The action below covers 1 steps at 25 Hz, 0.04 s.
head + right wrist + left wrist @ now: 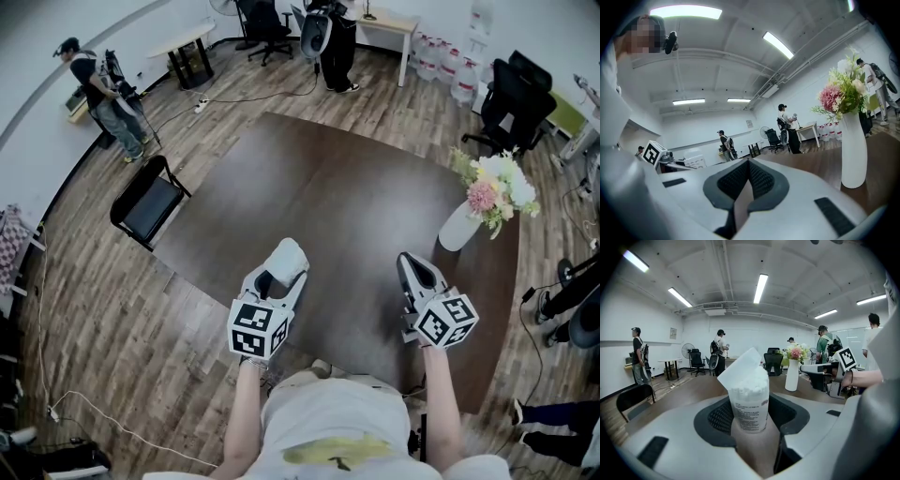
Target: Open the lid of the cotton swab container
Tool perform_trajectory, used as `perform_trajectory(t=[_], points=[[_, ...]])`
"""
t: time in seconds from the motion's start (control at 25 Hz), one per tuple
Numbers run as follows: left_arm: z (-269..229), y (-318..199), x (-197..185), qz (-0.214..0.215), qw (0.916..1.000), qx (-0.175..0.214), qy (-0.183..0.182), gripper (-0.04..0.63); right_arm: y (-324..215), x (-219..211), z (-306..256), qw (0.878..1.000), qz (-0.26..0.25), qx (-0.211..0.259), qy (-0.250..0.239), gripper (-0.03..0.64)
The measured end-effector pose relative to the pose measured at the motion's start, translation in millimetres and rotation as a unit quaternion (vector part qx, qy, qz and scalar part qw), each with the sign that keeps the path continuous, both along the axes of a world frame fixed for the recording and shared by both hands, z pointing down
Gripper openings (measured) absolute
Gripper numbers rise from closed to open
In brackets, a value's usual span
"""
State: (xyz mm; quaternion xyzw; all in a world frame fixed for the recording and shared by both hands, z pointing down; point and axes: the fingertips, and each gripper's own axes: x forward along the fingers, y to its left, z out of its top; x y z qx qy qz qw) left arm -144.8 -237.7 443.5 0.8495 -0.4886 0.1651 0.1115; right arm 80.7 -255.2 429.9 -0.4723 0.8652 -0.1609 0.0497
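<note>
My left gripper (284, 264) is shut on the cotton swab container (292, 250), holding it upright above the near part of the dark table (328, 178). In the left gripper view the clear container (750, 408) stands between the jaws, packed with white swab tips (751, 382). Its white lid (740, 368) is flipped up and leans to the left. My right gripper (413, 265) hovers to the right of it, apart from it, pointing level. In the right gripper view its pads (739, 179) meet with nothing between them.
A white vase of flowers (461, 228) stands on the table's right side, close to my right gripper, and looms at the right in the right gripper view (853, 152). A black chair (145, 202) sits off the table's left edge. People stand far back in the room.
</note>
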Motion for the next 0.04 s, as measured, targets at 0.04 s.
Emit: perform_trajectory(t=[0.04], points=[[0.6,0.1,-1.1,-0.001,1.0,0.0,-0.001,0.235,0.1,-0.8,0.5,1.0,0.0,0.0,0.001,0.02]])
